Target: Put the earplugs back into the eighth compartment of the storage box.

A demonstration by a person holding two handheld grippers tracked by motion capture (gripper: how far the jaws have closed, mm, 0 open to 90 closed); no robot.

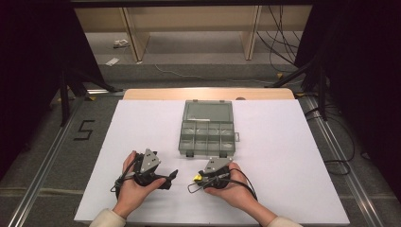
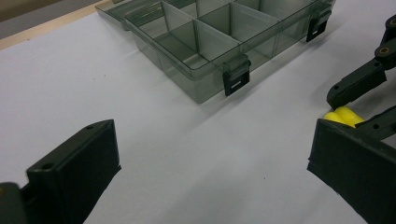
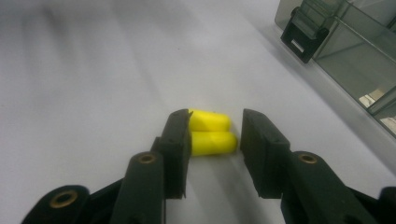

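Two yellow foam earplugs (image 3: 211, 133) lie side by side on the white table sheet, a little in front of the box. My right gripper (image 3: 215, 122) is open, its jaws straddling the pair; one jaw touches them and a thin gap shows at the other. In the high view the earplugs (image 1: 198, 178) sit at the right gripper's (image 1: 200, 179) tip. My left gripper (image 1: 172, 175) is held low at the front left; its jaws stand wide open (image 2: 210, 140) with nothing between them, facing the earplugs (image 2: 343, 116).
An open grey see-through compartment box (image 1: 181, 142) stands mid-table, its lid (image 1: 208, 111) flat behind it and two black latches (image 2: 236, 79) on the near wall. The white sheet (image 1: 293, 156) covers the table. A wooden table edge (image 1: 156, 93) runs along the back.
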